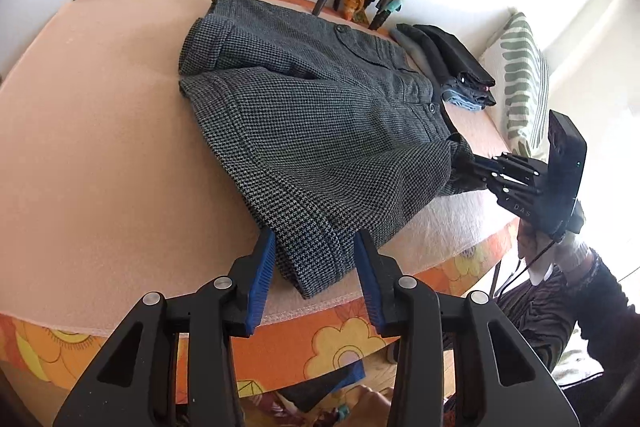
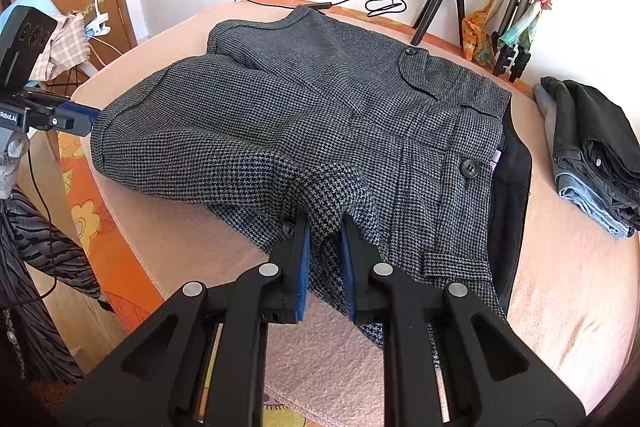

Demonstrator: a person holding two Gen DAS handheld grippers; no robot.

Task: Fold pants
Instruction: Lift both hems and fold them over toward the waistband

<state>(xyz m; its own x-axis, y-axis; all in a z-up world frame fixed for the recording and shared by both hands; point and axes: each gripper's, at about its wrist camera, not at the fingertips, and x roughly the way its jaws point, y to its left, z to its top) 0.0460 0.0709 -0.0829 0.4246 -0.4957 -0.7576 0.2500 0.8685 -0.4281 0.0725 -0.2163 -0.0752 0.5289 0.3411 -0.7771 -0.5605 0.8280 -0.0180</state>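
Right gripper (image 2: 325,259) is clenched on a bunch of the pants (image 2: 304,115), just ahead of its blue pads. Left gripper (image 1: 316,267) stands released, its pads on both sides of a leg hem, not pressing it. Its body reads "Robot.AI". Grey houndstooth pants with black buttons lie spread on the pink blanket (image 1: 100,147).

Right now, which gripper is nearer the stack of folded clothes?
Right. The right gripper pinches the pants at the waistband end, beside the stack of folded clothes; the left gripper straddles the far leg hem.
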